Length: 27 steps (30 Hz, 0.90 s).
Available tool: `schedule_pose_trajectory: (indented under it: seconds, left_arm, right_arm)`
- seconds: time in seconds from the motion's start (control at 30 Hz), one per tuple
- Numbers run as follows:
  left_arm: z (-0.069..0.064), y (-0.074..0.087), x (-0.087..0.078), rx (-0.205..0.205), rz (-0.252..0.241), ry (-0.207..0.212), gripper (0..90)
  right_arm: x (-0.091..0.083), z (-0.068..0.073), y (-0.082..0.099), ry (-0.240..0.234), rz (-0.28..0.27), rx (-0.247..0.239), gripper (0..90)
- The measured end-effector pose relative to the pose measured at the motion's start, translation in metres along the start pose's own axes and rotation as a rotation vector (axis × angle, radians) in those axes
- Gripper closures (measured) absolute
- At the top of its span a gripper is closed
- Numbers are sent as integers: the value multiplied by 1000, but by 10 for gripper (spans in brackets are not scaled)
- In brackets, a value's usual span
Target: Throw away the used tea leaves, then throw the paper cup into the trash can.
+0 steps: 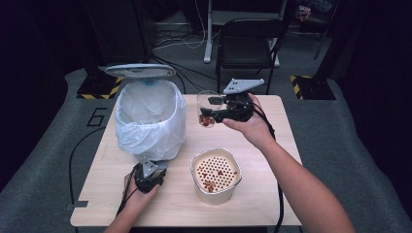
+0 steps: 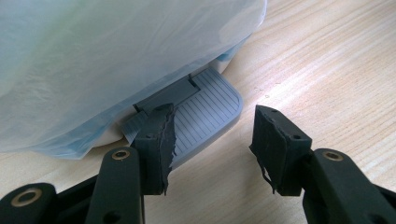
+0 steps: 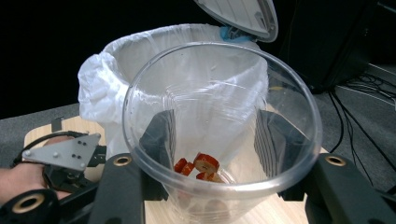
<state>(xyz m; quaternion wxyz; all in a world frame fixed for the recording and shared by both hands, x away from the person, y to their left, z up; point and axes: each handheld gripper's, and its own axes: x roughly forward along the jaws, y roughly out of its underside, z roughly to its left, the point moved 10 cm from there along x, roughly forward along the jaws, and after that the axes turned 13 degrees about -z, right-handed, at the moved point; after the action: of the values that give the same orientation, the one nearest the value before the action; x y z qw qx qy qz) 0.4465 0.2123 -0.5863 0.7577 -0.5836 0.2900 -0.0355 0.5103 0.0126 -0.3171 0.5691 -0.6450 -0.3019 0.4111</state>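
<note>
Black fingers of the right gripper [image 3: 212,140] clamp a clear plastic cup [image 3: 219,135] from both sides, one pad on each side of its wall, so the cup stands upright between them, lifted clear of the pale wooden table [image 1: 272,194]. At the bottom of the cup, between the pads, lie a few red and orange fruit pieces [image 3: 198,166]. Just beyond the cup stands a white pedal bin lined with a translucent plastic bag [image 3: 154,65], its grey lid [image 3: 243,16] tipped up and open. In the high view this gripper [image 1: 214,112] holds the cup beside the bin's rim, and nearer the person sits a cream square bowl with a perforated insert [image 1: 215,175] that holds more red pieces.

The left gripper [image 2: 212,140] has its fingers standing apart with nothing between them. Its left fingertip [image 2: 161,135] rests on the bin's grey ribbed foot pedal [image 2: 205,112], pressing it, while the other hangs just above the wood. The bag bulges directly above the pedal.
</note>
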Motion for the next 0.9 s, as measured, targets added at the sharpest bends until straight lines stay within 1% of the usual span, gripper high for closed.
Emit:
schedule_pose_trajectory:
  seconds: [0.13,0.17,0.2,0.23,0.27,0.3,0.33,0.37,0.4,0.43,0.47,0.5,0.53,0.57,0.6,0.63,0.67,0.8,0.83,0.87,0.9]
  left_arm:
    - [0,0,0,-1,0,0,492]
    - [-1,0,1,-17,-6,0,493]
    - [-2,-1,1,-24,-11,-3,493]
    - [0,-1,1,-11,-9,-4,493]
    - [-2,-1,1,-25,-11,2,493]
    - [1,-2,2,0,-23,-8,492]
    - [0,-2,2,-14,-26,-6,492]
    - [-1,-1,1,-16,-10,3,492]
    - [0,-1,0,-10,-5,5,493]
    - [5,-2,0,41,-4,-7,493]
    - [2,-1,0,20,-6,2,492]
    - [3,-2,2,22,-24,-20,492]
    - [3,-3,2,19,-33,-23,493]
    - [3,-2,1,18,-22,-11,492]
    - [2,-1,0,20,-3,1,493]
    - [3,-2,1,17,-22,-10,493]
    - [2,-1,0,19,-3,2,492]
    - [2,-1,0,19,-3,2,493]
    - [2,-1,0,19,-6,1,493]
    - [3,-2,2,17,-24,-10,493]
    - [3,-2,2,17,-28,-15,492]
  right_arm:
    - [7,1,-12,-2,-6,17,479]
    - [9,0,-15,-4,-5,18,479]
    - [11,0,-18,0,-7,18,479]
    - [13,-1,-20,-3,-5,19,480]
    - [15,0,-23,-5,-7,26,479]
    - [17,0,-25,-10,-6,32,479]
    - [20,0,-27,-16,-6,33,479]
    - [22,0,-28,-18,-3,34,479]
    - [25,0,-30,-20,-1,26,479]
    - [28,1,-31,-20,1,22,479]
    - [31,1,-31,-22,7,21,478]
    - [34,2,-32,-23,6,18,479]
    - [37,3,-32,-27,8,16,478]
    - [40,4,-32,-30,11,16,478]
    - [44,4,-32,-33,13,5,478]
    - [46,6,-31,-33,20,8,478]
    - [49,6,-31,-36,22,7,478]
    - [61,11,-30,-46,25,6,478]
    - [64,12,-31,-48,22,7,478]
    - [66,13,-32,-50,24,13,478]
    - [69,14,-32,-54,25,6,477]
